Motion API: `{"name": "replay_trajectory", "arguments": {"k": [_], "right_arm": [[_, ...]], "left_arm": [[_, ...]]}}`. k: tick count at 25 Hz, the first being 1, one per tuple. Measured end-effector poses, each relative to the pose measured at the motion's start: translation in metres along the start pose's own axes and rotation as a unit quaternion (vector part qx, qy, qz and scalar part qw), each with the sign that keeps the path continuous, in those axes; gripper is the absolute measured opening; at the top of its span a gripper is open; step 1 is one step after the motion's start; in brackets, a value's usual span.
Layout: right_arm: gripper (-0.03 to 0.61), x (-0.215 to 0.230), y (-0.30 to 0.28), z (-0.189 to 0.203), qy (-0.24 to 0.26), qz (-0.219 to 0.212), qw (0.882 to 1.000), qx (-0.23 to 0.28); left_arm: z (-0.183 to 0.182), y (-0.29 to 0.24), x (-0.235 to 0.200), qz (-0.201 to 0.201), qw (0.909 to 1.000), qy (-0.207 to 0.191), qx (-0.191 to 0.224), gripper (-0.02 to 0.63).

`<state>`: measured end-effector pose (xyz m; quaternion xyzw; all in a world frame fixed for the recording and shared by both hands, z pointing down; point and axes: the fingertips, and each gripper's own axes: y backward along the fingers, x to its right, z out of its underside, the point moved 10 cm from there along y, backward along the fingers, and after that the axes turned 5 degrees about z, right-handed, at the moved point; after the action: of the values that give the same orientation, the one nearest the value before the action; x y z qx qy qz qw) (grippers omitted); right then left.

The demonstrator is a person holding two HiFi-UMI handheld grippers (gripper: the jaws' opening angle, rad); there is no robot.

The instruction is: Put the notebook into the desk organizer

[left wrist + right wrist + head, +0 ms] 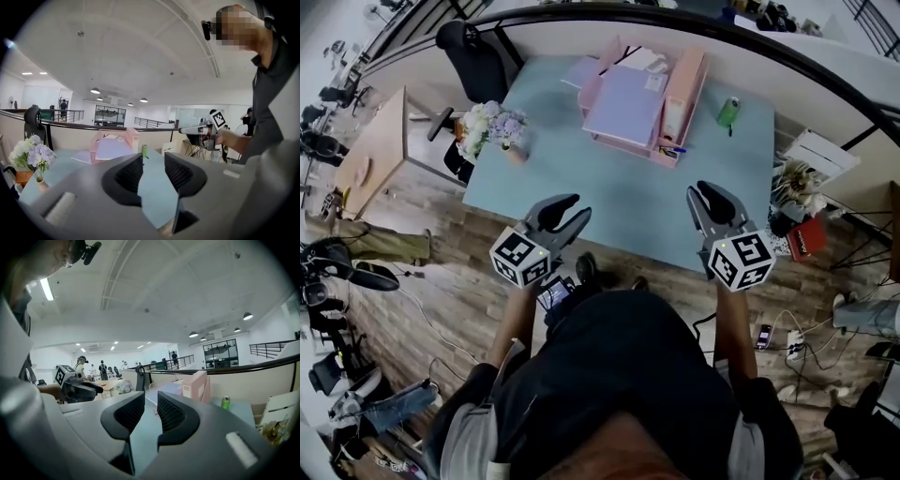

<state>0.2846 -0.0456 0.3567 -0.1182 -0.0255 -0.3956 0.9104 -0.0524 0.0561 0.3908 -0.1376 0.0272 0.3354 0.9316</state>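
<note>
A lavender notebook (623,105) lies flat across the pink desk organizer (682,98) at the far side of the pale blue table (619,206). It shows in the left gripper view as a lilac sheet (110,147) in the pink frame (130,137). Both grippers hover over the table's near edge, well short of the organizer. My left gripper (575,211) (153,161) is shut and holds nothing. My right gripper (705,194) (151,401) has only a thin slit between its jaws, and it too holds nothing. In the right gripper view the organizer (197,385) stands ahead.
A vase of flowers (492,127) stands at the table's left edge and a green can (728,112) to the right of the organizer. A second lilac sheet (581,70) lies left of the organizer. A black chair (473,56) stands behind the table. Bags and cables litter the floor at the right.
</note>
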Motion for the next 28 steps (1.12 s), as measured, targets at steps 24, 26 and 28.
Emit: {"name": "replay_trajectory", "arguments": {"k": [24,26,28], "right_arm": [[0.064,-0.04,-0.084,-0.01,-0.03,0.133,0.99,-0.021],[0.067,-0.045,-0.092,-0.009,-0.033,0.141,0.989,-0.023],[0.072,-0.05,-0.099,-0.007,-0.038,0.149,0.988,-0.025]], "left_arm": [[-0.01,-0.044,-0.163,0.134,0.9909,0.007,-0.017,0.202],[-0.007,-0.046,-0.176,0.142,0.9896,0.009,-0.02,0.202],[-0.004,-0.048,-0.188,0.151,0.9882,0.012,-0.023,0.202]]}}
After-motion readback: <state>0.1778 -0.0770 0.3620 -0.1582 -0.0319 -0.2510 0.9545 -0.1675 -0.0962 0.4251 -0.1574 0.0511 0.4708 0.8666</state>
